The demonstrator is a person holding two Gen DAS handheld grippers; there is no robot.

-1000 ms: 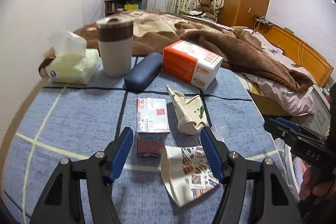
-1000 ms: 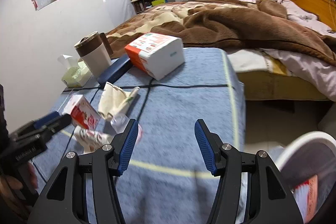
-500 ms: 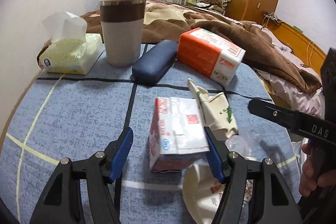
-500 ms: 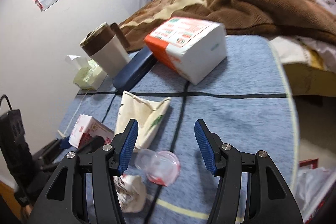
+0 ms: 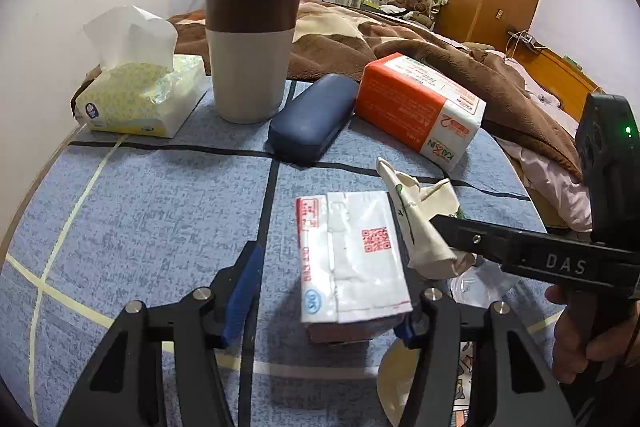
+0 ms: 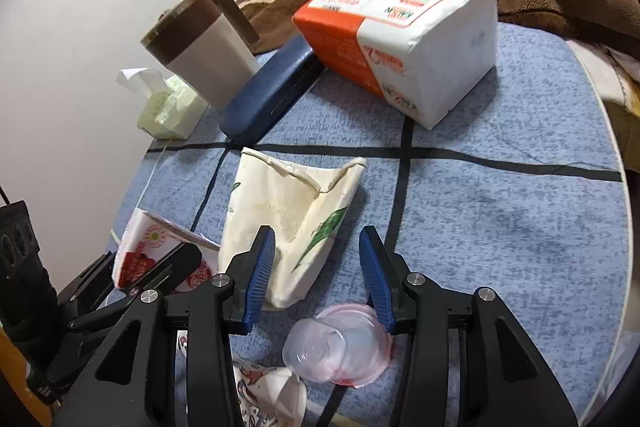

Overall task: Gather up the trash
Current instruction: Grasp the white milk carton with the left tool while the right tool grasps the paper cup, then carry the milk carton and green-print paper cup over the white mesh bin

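Note:
A white and red carton point(image 5: 352, 259) lies on the blue tablecloth point(image 5: 160, 211) between the fingers of my left gripper point(image 5: 326, 291). The jaws are closing; the right pad is against the carton and the left pad stands clear of it. My right gripper point(image 6: 317, 247) straddles the bottom end of a crushed cream paper cup point(image 6: 296, 203) with a green leaf print. Its jaws are closing too, the left pad at the cup and the right pad apart from it. A clear plastic cup point(image 6: 340, 347) with pink residue and a crumpled printed paper cup point(image 6: 268, 395) lie just under the right gripper.
At the back of the table stand a brown-banded tumbler point(image 5: 252, 55), a yellow tissue pack point(image 5: 140, 95), a blue glasses case point(image 5: 312, 115) and an orange and white napkin pack point(image 5: 420, 111). A bed with a brown blanket point(image 5: 400, 43) lies beyond. A hand point(image 5: 576, 339) holds the right gripper.
Both grippers moved forward and down over the trash. The left jaws narrowed around the carton. The right gripper swung left from bare cloth to the crushed paper cup, and its jaws narrowed.

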